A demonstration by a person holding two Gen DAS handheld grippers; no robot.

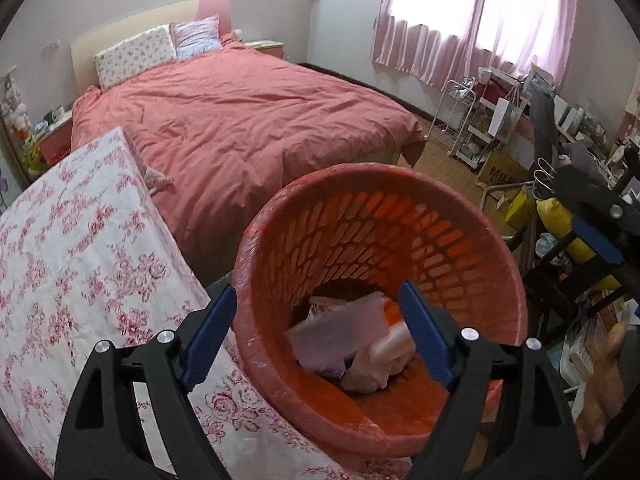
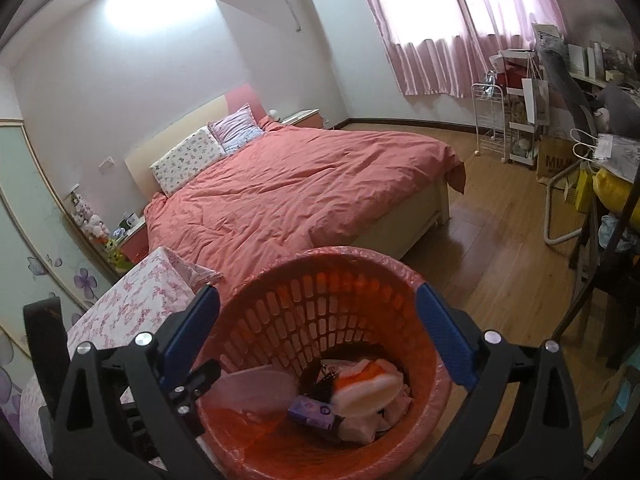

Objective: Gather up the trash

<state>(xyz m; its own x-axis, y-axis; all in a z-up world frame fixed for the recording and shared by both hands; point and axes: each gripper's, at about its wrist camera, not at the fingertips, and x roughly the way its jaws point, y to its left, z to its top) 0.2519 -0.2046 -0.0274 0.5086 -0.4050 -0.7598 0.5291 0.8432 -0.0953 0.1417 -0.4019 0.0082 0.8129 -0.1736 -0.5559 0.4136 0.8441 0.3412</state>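
Observation:
An orange slotted trash basket [image 1: 452, 256] lined with a thin plastic bag stands right in front of both grippers; it also shows in the right wrist view [image 2: 280, 320]. Trash lies in its bottom: crumpled plastic and paper [image 1: 360, 348], a purple packet [image 2: 314, 412] and an orange-white wrapper [image 2: 368, 384]. My left gripper [image 1: 320, 336] is open and empty, its blue pads either side of the basket's near left rim. My right gripper [image 2: 316, 340] is open and empty above the basket mouth. The right gripper also shows at the right of the left wrist view [image 1: 596, 236].
A floral-covered surface [image 1: 80, 280] lies to the left of the basket. A bed with a coral duvet [image 1: 240, 120] fills the middle of the room. Wooden floor [image 2: 500, 264] lies to the right, with a cluttered desk, racks and paper bags [image 2: 560, 156] along the right wall.

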